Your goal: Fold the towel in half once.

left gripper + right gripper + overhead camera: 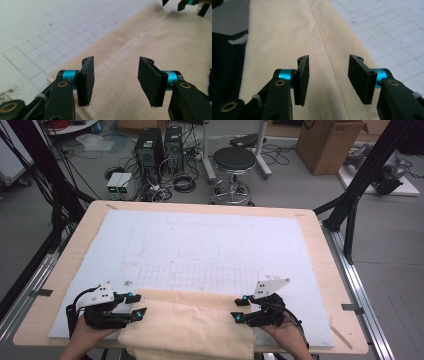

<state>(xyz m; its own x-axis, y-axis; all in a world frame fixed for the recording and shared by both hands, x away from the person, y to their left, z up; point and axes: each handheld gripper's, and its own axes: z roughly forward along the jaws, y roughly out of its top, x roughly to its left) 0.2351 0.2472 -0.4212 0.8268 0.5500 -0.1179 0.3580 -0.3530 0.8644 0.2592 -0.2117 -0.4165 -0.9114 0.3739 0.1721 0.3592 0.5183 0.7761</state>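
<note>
Two grippers flank one cream-coloured terry cloth (187, 322), folded into a soft slab at the near edge of the desk, part of it drooping over that edge toward the person. Its long axis runs across the desk from hand to hand, so each gripper sits at one short end: the left gripper (134, 306) at the cloth's left end, the right gripper (239, 309) at its right end, neither clearly nearer than the other. In the left gripper view the left gripper (115, 81) has its jaws parted over the cloth (150, 45), a smooth woven band crossing the nap beneath the gap; nothing is pinched between them. The right gripper view shows the same for the right gripper (328, 80): jaws released, standing apart above the cloth (274, 37) with its pale satin-like stripe running away between them. The coming move, as I judge it, turns on each pair of jaws lying above a folded edge (whether the tips already brush the nap I cannot tell). The cloth looks thick, limp and fuzzy. Under it lies a white foam-like mat (210, 240) with a faint pencilled grid, on the pale wooden desk (327, 265).
</note>
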